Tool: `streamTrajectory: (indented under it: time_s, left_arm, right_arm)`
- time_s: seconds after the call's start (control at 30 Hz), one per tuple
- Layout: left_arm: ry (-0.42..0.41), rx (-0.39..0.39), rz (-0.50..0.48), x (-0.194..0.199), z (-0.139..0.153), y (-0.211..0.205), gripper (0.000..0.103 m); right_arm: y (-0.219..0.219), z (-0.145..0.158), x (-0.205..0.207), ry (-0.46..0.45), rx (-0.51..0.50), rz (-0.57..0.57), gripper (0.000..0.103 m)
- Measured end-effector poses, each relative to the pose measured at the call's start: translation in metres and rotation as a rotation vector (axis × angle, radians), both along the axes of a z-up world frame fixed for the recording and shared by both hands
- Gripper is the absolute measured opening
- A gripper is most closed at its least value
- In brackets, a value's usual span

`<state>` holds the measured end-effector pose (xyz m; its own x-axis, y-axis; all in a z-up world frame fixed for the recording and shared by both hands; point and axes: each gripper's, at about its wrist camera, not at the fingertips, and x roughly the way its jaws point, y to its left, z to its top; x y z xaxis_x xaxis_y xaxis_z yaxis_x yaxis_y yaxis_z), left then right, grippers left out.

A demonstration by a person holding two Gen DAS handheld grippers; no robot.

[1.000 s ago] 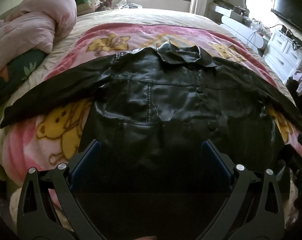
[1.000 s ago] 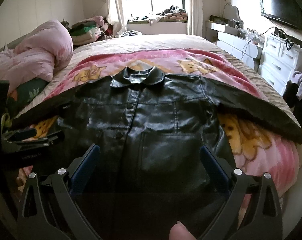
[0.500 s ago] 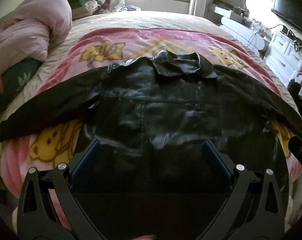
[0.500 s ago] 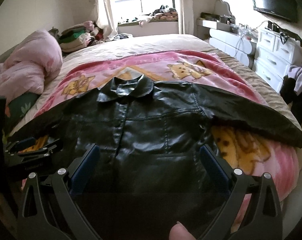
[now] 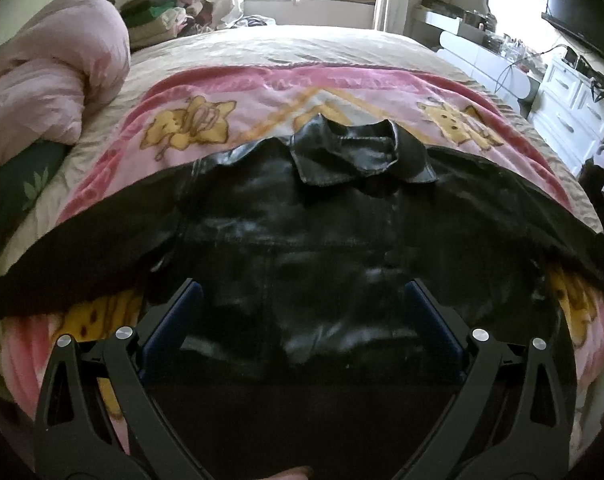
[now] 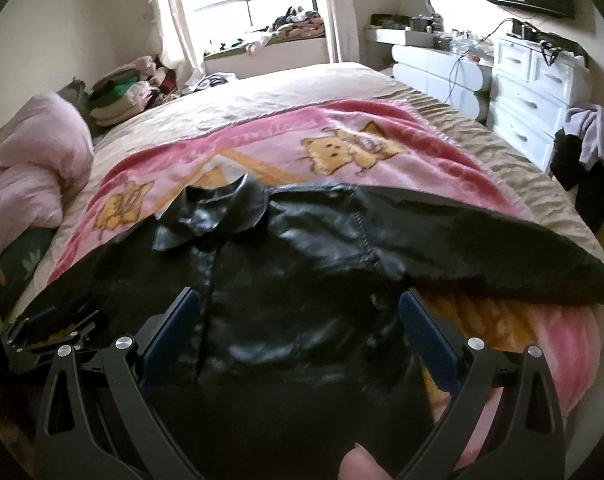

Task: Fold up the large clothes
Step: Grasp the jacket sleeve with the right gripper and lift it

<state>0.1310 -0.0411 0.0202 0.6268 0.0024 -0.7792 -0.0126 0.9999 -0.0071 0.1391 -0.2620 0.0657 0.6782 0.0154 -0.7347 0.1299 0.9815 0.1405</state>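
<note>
Both grippers, left [image 5: 302,312] and right [image 6: 299,316], jaws spread, are being advanced over the black leather jacket [image 5: 302,248]; sleeves should be folded inward first.

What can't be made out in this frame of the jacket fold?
- Black jacket hem: both views, lost in shadow behind the gripper frames.
- Jacket's far cuff: left wrist view, cut off by the right edge.
- Left gripper: right wrist view, edge-cropped; jaws unreadable there.
- Dresser clutter: too small to identify.
- Jacket front near the right gripper: blurred.
</note>
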Motion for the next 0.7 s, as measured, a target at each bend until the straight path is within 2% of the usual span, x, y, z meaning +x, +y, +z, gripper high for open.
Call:
streamTrajectory:
  time_s: [0.23,0.47,0.7]
  left_arm:
    - [0.011,0.000,-0.015,0.028,-0.004,-0.013,0.094]
    - [0.041,0.016,-0.046,0.051,-0.015,-0.032,0.094]
    - [0.062,0.031,-0.071,0.067,-0.027,-0.049,0.094]
  right_arm:
    - [-0.029,-0.004,0.020,-0.007,0.003,-0.090,0.099]
    - [-0.081,-0.032,0.033,0.035,0.043,-0.261,0.099]
    - [-0.136,-0.061,0.026,0.080,0.080,-0.430,0.099]
